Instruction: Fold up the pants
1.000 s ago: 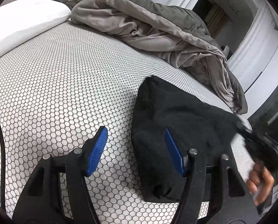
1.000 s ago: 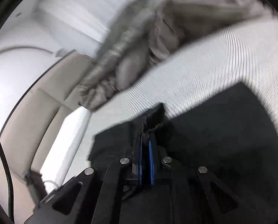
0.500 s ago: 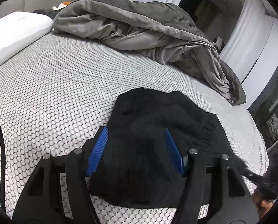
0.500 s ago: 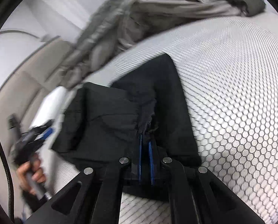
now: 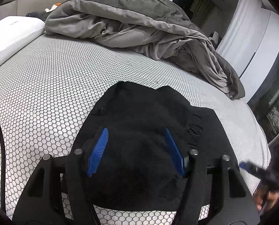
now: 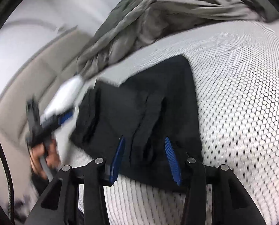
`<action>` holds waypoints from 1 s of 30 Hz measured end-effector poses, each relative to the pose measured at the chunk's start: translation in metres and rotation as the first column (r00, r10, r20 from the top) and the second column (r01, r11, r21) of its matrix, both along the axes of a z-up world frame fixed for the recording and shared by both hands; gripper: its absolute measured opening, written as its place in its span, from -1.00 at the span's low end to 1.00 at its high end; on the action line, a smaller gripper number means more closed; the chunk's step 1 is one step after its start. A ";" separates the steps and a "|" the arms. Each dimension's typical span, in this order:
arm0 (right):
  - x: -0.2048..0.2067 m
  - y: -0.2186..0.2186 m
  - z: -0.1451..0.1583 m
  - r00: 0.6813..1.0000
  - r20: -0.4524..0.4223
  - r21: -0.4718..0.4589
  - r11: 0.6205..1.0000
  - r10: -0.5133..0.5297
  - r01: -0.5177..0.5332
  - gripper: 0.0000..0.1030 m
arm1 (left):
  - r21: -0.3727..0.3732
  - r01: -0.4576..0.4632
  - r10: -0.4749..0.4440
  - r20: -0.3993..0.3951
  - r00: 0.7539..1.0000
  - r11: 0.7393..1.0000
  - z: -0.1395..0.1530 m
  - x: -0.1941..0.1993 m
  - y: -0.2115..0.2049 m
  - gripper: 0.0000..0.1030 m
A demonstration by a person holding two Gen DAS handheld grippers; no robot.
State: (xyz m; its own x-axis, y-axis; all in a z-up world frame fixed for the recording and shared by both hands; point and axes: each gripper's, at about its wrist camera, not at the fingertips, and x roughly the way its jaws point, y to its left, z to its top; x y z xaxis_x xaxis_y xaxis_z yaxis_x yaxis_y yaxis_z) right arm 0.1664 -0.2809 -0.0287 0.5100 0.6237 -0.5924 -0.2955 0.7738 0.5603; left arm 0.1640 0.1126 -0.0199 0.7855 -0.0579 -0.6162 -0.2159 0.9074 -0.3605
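Observation:
The black pants (image 5: 148, 131) lie folded in a compact stack on the honeycomb-patterned bed (image 5: 45, 86). My left gripper (image 5: 135, 150) is open, its blue pads spread above the near part of the stack. In the right wrist view the pants (image 6: 139, 112) show layered folds. My right gripper (image 6: 145, 157) is open over their near edge and holds nothing. The right gripper appears blurred at the lower right of the left wrist view (image 5: 252, 166). The left gripper (image 6: 45, 123) shows blurred in the right wrist view.
A crumpled grey duvet (image 5: 139, 28) lies across the far side of the bed. A white pillow (image 5: 12, 35) sits at the far left. The bed's edge falls away at the right (image 5: 259, 131), with white curtains beyond.
My right gripper has opened and let go of the pants' edge, leaving it laid on the stack. My left gripper has moved over the folded pants.

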 end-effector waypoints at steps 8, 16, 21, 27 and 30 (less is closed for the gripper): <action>0.096 0.043 -0.034 0.987 -0.158 0.078 0.996 -0.033 0.045 -0.12 | 0.005 0.021 -0.021 -0.006 1.000 1.000 -0.002 -0.011 0.002 0.17; 0.082 0.042 0.001 0.988 0.010 0.008 0.988 -0.151 0.151 -0.90 | 0.005 0.004 -0.003 -0.008 1.000 1.000 -0.003 -0.022 0.018 0.17; 0.088 0.027 -0.008 0.971 -0.004 -0.194 0.953 -0.238 0.233 -0.50 | 0.014 0.009 -0.009 -0.014 1.000 1.000 -0.004 -0.023 0.019 0.17; 0.081 -0.002 -0.024 0.979 -0.140 0.018 0.988 -0.147 0.151 -0.40 | 0.027 0.020 -0.020 -0.007 1.000 0.999 0.000 -0.020 0.013 0.17; 0.071 0.002 -0.027 0.987 -0.157 0.065 0.997 -0.040 0.051 -0.35 | 0.034 0.035 -0.035 -0.019 0.999 0.999 -0.002 -0.015 0.007 0.17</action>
State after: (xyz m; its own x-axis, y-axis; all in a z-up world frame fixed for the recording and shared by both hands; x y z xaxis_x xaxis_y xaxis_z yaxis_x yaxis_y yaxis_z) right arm 0.2372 -0.2791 -0.0553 0.4442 0.6438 -0.6231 -0.1661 0.7426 0.6488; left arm 0.1491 0.1193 -0.0221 0.7719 -0.0638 -0.6325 -0.1901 0.9263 -0.3253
